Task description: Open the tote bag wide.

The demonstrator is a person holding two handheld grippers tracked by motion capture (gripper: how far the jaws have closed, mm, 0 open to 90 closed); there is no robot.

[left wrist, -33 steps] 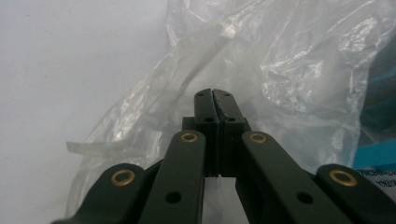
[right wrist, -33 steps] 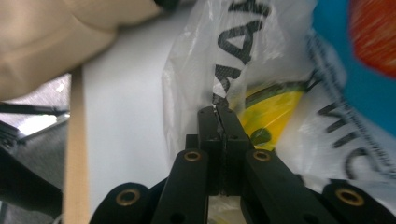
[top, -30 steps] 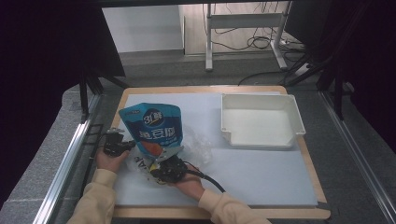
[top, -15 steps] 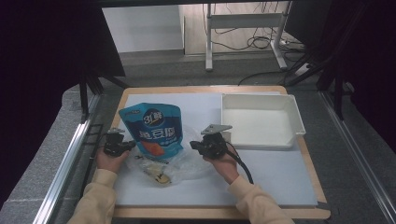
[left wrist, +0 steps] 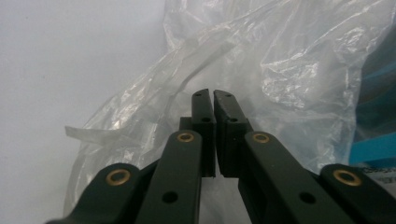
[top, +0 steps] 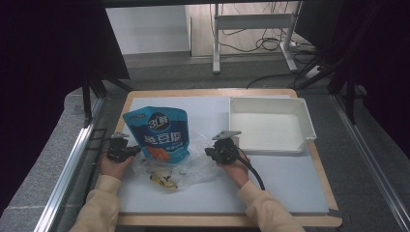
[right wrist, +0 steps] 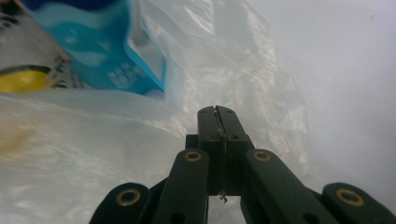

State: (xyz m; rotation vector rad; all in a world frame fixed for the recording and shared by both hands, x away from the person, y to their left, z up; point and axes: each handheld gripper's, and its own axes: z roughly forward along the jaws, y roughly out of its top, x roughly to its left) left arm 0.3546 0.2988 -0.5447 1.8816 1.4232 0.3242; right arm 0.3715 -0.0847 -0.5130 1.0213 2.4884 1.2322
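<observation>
On the pale mat, near its front left, the clear plastic bag (top: 186, 166) is lying crumpled, with the blue snack pouch (top: 158, 134) leaning out over its far side and a small yellow packet (top: 163, 180) showing through the film nearer you. You're holding your left gripper (top: 131, 152) at the bag's left edge; in the left gripper view its jaws are sitting almost together, a thin slit between the pads, with film right at the tips, though whether it's pinched you can't tell. You're keeping your right gripper (top: 209, 152) at the bag's right edge, jaws pressed together, apparently on a sliver of film. The white tray (top: 304, 123) is sitting well apart at the mat's far right.
</observation>
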